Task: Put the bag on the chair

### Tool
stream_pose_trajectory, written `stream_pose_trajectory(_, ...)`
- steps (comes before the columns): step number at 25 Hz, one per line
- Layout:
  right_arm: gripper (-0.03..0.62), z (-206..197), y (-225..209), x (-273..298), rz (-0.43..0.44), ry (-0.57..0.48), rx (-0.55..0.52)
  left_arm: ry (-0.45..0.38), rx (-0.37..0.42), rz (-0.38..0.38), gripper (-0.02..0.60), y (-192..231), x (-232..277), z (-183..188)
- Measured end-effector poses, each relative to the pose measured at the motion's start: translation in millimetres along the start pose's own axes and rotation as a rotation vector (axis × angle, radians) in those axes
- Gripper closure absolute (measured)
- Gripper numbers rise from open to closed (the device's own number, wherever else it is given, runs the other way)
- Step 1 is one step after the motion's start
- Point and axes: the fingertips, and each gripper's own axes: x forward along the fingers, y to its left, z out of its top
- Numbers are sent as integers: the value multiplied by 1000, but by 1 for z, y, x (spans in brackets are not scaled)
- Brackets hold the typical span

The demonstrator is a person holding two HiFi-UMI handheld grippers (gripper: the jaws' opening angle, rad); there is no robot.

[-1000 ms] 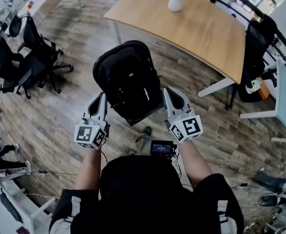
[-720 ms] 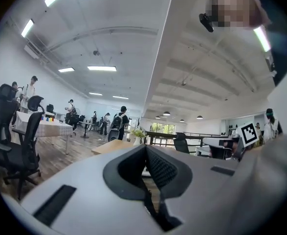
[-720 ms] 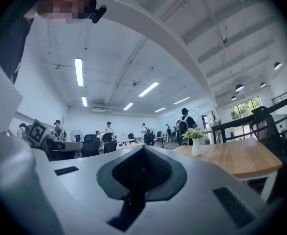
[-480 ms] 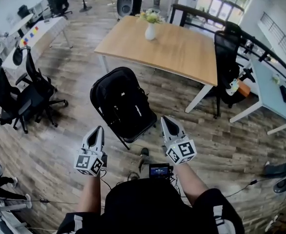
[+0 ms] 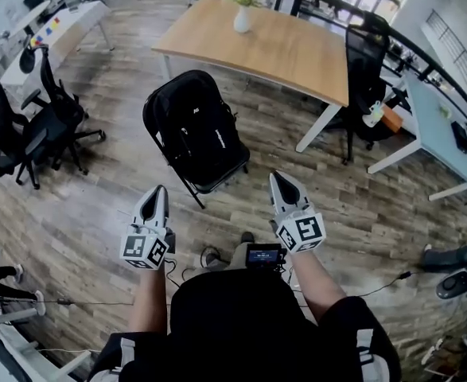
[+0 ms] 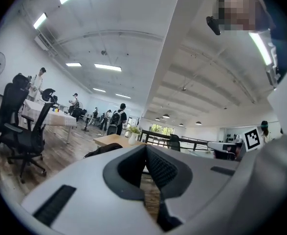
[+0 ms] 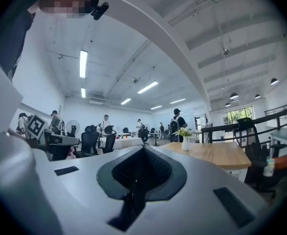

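A black backpack (image 5: 193, 126) rests on a black folding chair (image 5: 223, 173) in the middle of the head view, on the wood floor. My left gripper (image 5: 157, 191) and right gripper (image 5: 281, 179) hover side by side in front of the chair, well short of it and apart from it. Both are shut with nothing between their jaws. In the left gripper view the top of the backpack (image 6: 103, 150) peeks over my shut left gripper (image 6: 145, 148). The right gripper view shows my right gripper (image 7: 142, 150) shut and empty.
A wooden table (image 5: 297, 54) with a white vase (image 5: 242, 18) stands beyond the chair. Black office chairs (image 5: 46, 130) stand at the left, another black chair (image 5: 364, 62) at the table's right. A white desk (image 5: 436, 126) lies far right. Cables (image 5: 209, 257) trail on the floor.
Both grippers have drawn back from the chair toward me; a second ago they flanked the backpack closely. The backpack stays on the chair.
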Motion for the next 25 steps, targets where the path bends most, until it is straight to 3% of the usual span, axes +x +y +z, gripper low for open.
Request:
stream_pose_trajectory(5, 582, -4, -16, -16, -37, 21, 3, -28, 104, 135, 578, -5, -23, 13)
stream_pose_trajectory(9, 582, -8, -30, -29, -18, 29, 5, -15, 106, 218, 578, -19, -28, 7)
stream_pose_trajectory(18, 582, -27, -69, -62, 9, 69, 48, 47, 80, 165, 578, -93, 1, -30)
stream_pose_trajectory(25, 583, -27, -85, -75, 25, 54, 44, 73, 84, 164, 578, -124, 11, -47)
